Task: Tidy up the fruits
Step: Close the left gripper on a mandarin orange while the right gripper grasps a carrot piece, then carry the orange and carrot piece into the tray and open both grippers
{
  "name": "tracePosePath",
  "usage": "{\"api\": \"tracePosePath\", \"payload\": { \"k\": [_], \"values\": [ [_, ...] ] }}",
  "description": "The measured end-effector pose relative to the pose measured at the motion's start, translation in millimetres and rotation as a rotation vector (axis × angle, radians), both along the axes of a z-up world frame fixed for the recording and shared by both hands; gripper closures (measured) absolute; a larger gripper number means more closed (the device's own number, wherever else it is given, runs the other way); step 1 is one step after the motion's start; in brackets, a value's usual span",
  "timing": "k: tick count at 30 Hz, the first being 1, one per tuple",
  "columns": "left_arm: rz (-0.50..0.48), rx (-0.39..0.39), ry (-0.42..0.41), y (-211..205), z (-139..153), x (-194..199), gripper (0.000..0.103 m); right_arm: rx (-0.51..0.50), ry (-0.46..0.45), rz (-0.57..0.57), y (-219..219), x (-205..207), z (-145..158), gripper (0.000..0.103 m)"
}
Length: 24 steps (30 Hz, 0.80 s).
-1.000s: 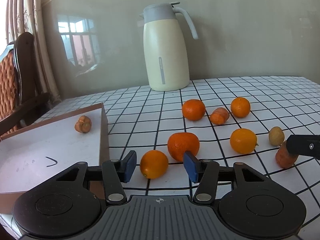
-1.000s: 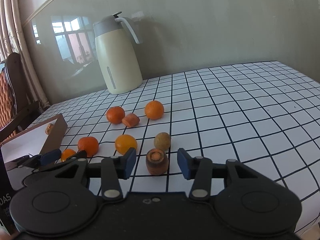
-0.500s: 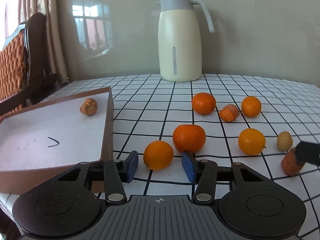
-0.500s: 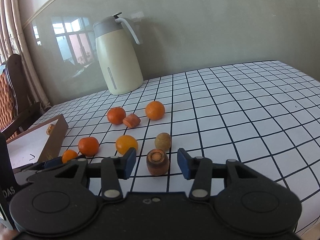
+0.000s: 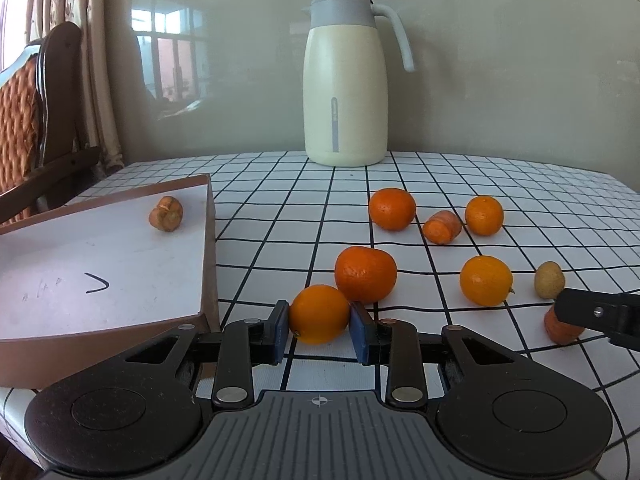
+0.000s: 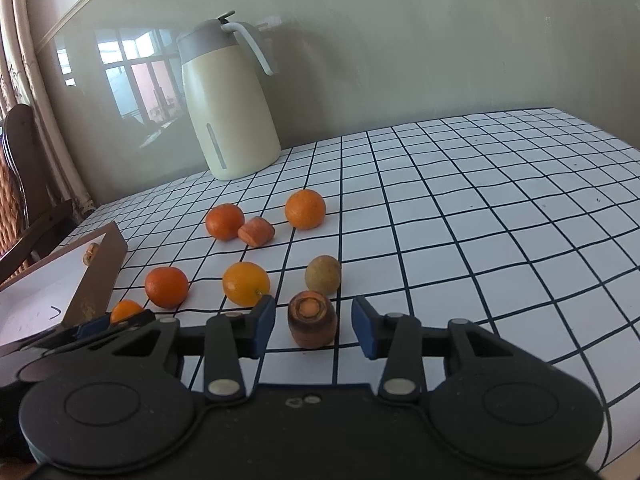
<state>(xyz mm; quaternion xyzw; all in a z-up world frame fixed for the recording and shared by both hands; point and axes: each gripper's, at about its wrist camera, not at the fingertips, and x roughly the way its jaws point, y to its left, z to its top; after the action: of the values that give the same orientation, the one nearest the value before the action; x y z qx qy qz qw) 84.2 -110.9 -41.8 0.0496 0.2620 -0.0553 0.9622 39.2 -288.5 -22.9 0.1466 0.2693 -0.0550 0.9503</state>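
Note:
My left gripper (image 5: 319, 330) is shut on a small orange (image 5: 319, 313) on the checked tablecloth, just right of the brown tray (image 5: 210, 240). A darker tangerine (image 5: 365, 274) touches it behind. Several more oranges, a carrot chunk (image 5: 442, 227) and a small brown fruit (image 5: 549, 279) lie further right. My right gripper (image 6: 313, 322) is open, its pads on either side of an upright carrot stub (image 6: 312, 319) without touching it. The tray holds one small knobbly orange piece (image 5: 165, 213).
A cream thermos jug (image 5: 345, 92) stands at the back by the wall. A wooden chair (image 5: 36, 120) is off the table's left side. The right gripper's finger (image 5: 600, 314) reaches into the left wrist view at the right.
My left gripper has moved forward and down around the small orange and closed its pads on it. The right gripper has stayed open around the carrot stub.

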Motion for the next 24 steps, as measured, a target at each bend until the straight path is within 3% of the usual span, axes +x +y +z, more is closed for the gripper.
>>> {"api": "tracePosePath", "payload": {
  "k": [4,9,18,24],
  "values": [
    [-0.008,0.010,0.003,0.7,-2.0,-2.2,0.070,-0.002,0.015,0.008,1.7,6.7,-3.5,0.078],
    [-0.013,0.032,-0.011,-2.0,-2.9,-3.1,0.070,-0.044,0.031,0.011,7.1,9.0,-7.0,0.083],
    [-0.016,0.008,-0.019,3.3,-0.6,-8.0,0.070,-0.051,-0.007,0.024,9.2,0.5,0.1,0.083],
    [-0.035,0.001,0.000,11.8,4.7,-13.4,0.070,-0.013,0.021,0.052,10.9,-0.9,0.0,0.083]
  ]
}}
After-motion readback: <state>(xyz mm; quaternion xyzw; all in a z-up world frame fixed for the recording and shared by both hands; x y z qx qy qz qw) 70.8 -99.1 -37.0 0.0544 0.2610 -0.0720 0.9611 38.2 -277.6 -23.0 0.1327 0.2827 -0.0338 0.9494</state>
